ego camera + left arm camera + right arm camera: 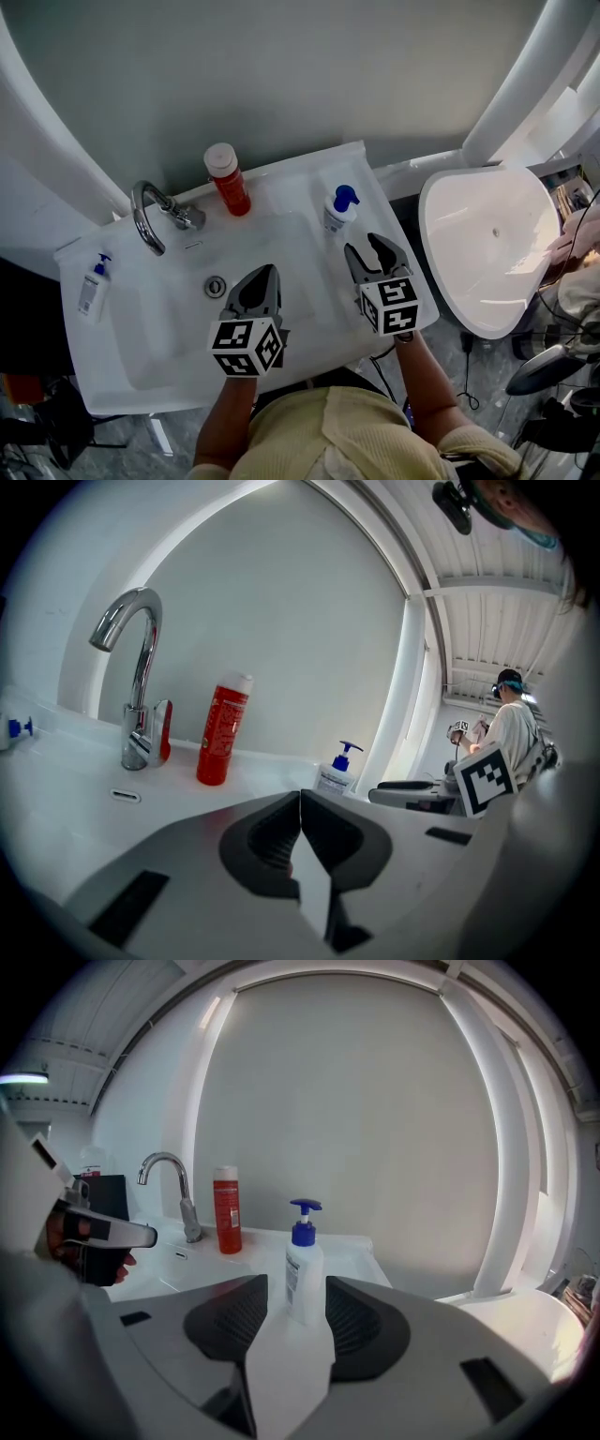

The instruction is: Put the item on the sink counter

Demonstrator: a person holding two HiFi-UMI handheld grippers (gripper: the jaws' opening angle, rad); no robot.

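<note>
Two grippers are held over the white sink counter, each in one hand. The right gripper is seen with its jaws spread apart, and nothing is pinched by them. The pump bottle, white with a blue pump head, is stood upright on the counter at the back right corner of the sink, just beyond the right gripper's fingertips. In the right gripper view the bottle is framed in the gap between the two jaws, with a sliver of space left on either side, so the pads are not pressed against it. From the head view the bottle is shown a little ahead of the jaw tips rather than deep between them.

The left gripper is held over the basin, near the drain, with its jaws pressed together on nothing. It is kept well apart from the pump bottle.

Along the back edge a red bottle is stood upright beside the tap, left of the pump bottle. A second, smaller pump bottle is laid on the counter's far left side
</note>
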